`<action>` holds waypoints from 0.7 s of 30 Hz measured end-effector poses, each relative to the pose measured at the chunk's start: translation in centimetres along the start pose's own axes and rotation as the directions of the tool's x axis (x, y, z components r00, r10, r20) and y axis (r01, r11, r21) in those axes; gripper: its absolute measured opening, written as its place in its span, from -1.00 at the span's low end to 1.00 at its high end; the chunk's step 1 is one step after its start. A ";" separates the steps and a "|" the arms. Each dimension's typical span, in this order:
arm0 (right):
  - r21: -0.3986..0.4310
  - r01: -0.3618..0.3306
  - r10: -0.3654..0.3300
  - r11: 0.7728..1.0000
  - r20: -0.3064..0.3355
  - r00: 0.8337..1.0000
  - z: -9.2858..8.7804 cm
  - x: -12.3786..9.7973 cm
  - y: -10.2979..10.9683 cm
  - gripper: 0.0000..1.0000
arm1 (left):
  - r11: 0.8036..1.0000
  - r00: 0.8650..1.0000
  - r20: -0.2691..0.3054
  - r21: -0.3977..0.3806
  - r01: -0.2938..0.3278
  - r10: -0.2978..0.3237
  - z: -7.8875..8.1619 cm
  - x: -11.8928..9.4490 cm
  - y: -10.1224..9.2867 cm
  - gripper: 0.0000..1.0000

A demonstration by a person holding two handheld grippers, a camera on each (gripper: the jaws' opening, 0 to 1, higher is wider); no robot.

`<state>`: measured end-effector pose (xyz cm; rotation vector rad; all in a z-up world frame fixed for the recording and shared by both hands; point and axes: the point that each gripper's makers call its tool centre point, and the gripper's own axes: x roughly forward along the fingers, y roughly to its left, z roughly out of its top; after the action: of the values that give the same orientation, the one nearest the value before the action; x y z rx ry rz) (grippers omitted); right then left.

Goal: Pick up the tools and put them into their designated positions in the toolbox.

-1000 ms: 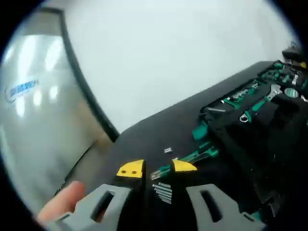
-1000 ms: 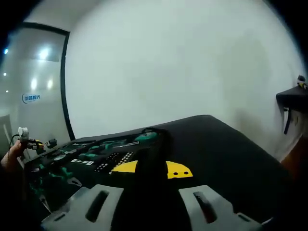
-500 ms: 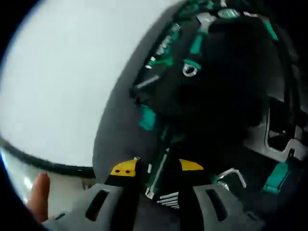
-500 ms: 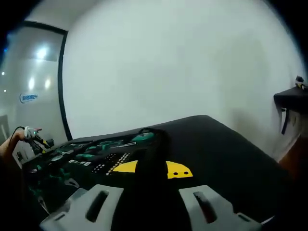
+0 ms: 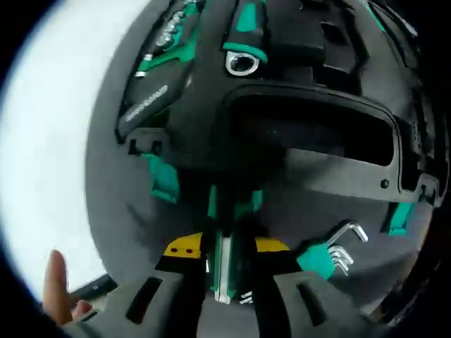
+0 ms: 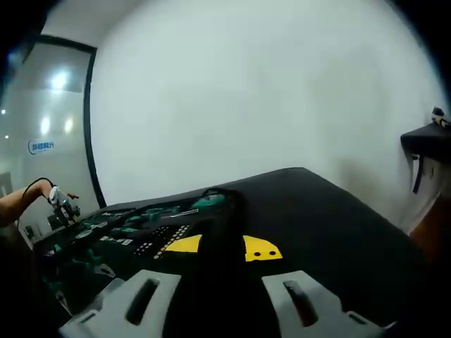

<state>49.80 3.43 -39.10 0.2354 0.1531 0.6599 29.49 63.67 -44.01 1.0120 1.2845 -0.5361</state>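
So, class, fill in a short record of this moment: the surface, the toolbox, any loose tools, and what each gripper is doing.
surface: dark table
toolbox: open black case with green-handled tools
loose tools: hex key set on the table beside the toolbox
left gripper: shut on a green-handled tool, pointing at the toolbox
right gripper: over the table, open or shut unclear

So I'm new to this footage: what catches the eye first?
In the left gripper view, the left gripper is shut on a green-handled tool, just below the black toolbox with its green fittings. A set of hex keys lies on the dark table to its right.
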 end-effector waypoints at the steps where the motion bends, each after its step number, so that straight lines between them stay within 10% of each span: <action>1: 0.003 -0.002 0.002 1.000 0.000 1.000 0.0 0.0 0.0 -0.64 | 0.999 1.000 0.005 -0.051 -0.014 0.014 0.0 -0.1 0.1 -0.57; 5: 0.013 -0.005 0.005 1.000 0.000 1.000 0.0 -0.1 -0.1 -0.64 | 0.987 0.994 0.025 -0.122 -0.105 0.109 -0.7 -1.3 -0.1 -0.64; 13: 0.012 -0.012 0.012 1.000 0.001 1.000 0.0 -0.3 0.2 -0.64 | 0.881 0.917 0.091 -0.326 -0.342 0.390 -3.7 -6.6 -0.3 -0.64; 18: 0.010 -0.015 0.015 1.000 0.001 1.000 0.0 -0.3 0.2 -0.64 | 0.863 0.871 0.205 -0.355 -0.360 0.447 -0.1 -11.3 -2.8 -0.74; 19: 0.010 -0.015 0.015 1.000 0.001 1.000 0.0 -0.4 0.2 -0.64 | 0.850 0.838 0.257 -0.370 -0.374 0.481 1.3 -12.5 -2.5 -0.84; 21: 0.015 -0.014 0.014 1.000 0.005 1.000 0.0 -0.4 0.2 -0.64 | 0.826 0.835 0.249 -0.438 -0.355 0.490 1.8 -14.0 -3.2 -0.86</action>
<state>49.39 3.28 -39.00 0.2522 0.1521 0.6721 24.36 57.82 -31.85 0.7990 0.7575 -0.0979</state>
